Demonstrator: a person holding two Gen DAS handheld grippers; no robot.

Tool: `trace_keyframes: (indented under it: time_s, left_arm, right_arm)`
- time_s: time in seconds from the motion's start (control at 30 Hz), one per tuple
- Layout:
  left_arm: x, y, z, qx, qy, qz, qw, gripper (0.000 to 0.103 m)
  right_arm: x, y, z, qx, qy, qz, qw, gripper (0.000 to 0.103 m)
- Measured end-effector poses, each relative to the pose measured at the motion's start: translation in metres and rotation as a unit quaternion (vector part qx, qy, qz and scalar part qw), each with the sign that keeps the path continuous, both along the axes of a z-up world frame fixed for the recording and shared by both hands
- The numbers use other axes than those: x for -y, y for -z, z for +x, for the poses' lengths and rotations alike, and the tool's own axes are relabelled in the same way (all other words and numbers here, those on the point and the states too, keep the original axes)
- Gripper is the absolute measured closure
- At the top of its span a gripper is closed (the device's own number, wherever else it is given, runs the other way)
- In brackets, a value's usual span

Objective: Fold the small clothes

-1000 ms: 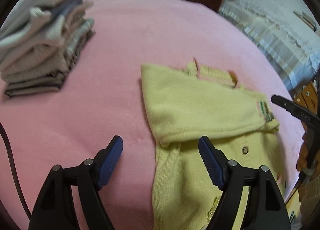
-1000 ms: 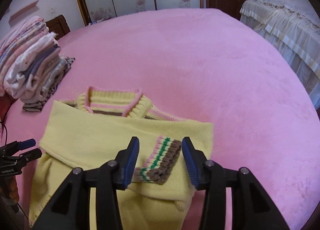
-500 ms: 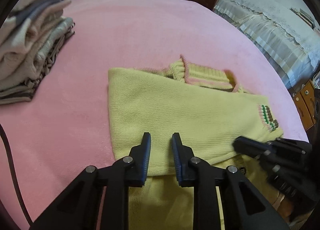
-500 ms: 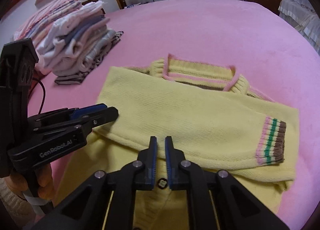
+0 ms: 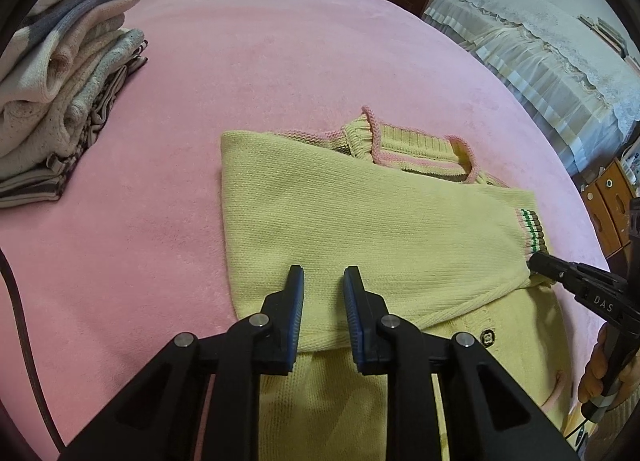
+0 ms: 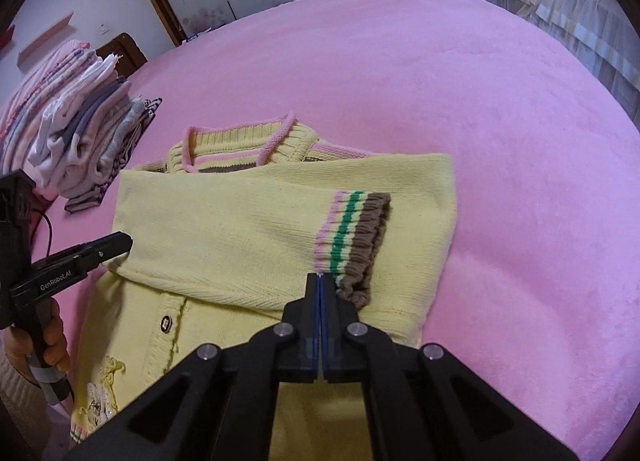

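I hold a gripper in each hand over a small yellow cardigan [image 5: 360, 229] that lies on a pink blanket [image 5: 248, 73], its sleeves folded across the chest and its collar pointing away from me. My right gripper [image 6: 321, 281] is clenched, its blue pads meeting with nothing visibly between them, its tip just beside the striped cuff [image 6: 352, 241] of the upper sleeve. My left gripper [image 5: 322, 281] has a narrow gap between its fingers and hovers over the folded sleeve near its lower edge; I cannot tell whether it pinches any knit. A stack of folded clothes [image 5: 60, 101] sits well apart to the left. The risk I judge: lifting with only a thin pinch, or none, could let the loose sleeves slide open and undo the fold, and a tip could snag the cuff
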State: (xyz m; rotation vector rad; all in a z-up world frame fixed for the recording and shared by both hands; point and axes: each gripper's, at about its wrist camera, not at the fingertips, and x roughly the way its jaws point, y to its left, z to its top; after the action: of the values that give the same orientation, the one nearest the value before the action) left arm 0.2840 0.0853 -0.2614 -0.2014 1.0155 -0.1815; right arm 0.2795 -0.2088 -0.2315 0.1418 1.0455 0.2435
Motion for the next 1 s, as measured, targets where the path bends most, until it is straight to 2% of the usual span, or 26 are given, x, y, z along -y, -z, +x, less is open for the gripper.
trace_keyframes:
  time_s: [0.1,0.17,0.2,0.33,0.43,0.53,0.6,0.7,0.87,1.0]
  left_arm:
    - [-0.001,-0.021,0.000,0.025,-0.002,-0.001,0.9997,0.069]
    - [-0.003,-0.033,0.005,0.046,-0.008,0.000,0.9989,0.054]
    - [-0.004,-0.036,0.011,0.051,-0.016,0.005,0.9986,0.053]
    - [-0.013,-0.025,0.046,0.022,-0.031,-0.004,0.9993,0.053]
    - [-0.024,-0.004,0.067,-0.014,-0.048,-0.002,0.9987,0.071]
    - [-0.038,0.003,0.074,-0.018,-0.061,-0.027,0.9976,0.071]
    - [-0.042,0.006,0.075,-0.014,-0.066,-0.027,0.9974,0.071]
    - [-0.043,0.013,0.078,-0.019,-0.060,-0.024,0.9977,0.070]
    - [-0.036,0.019,0.081,-0.017,-0.053,0.001,0.9984,0.070]
    - [-0.040,0.021,0.081,-0.022,-0.053,-0.003,0.9983,0.067]
  right_arm:
    - [-0.012,-0.017,0.007,0.014,-0.007,0.030,0.999,0.102]
    - [-0.027,-0.028,0.014,0.026,-0.023,0.041,0.999,0.102]
    - [-0.036,-0.031,0.019,0.029,-0.031,0.043,0.998,0.101]
    - [-0.067,-0.025,0.048,0.022,-0.051,0.047,0.997,0.101]
    - [-0.067,-0.007,0.069,-0.006,-0.043,0.033,0.999,0.101]
    - [-0.037,0.006,0.071,-0.017,-0.013,0.021,1.000,0.103]
    - [-0.011,0.011,0.068,-0.019,0.007,0.017,1.000,0.103]
    - [0.020,0.016,0.061,-0.022,0.018,0.048,0.998,0.103]
    - [0.011,0.017,0.059,-0.013,0.011,0.017,1.000,0.103]
    - [0.020,0.018,0.058,-0.015,0.027,0.048,0.998,0.103]
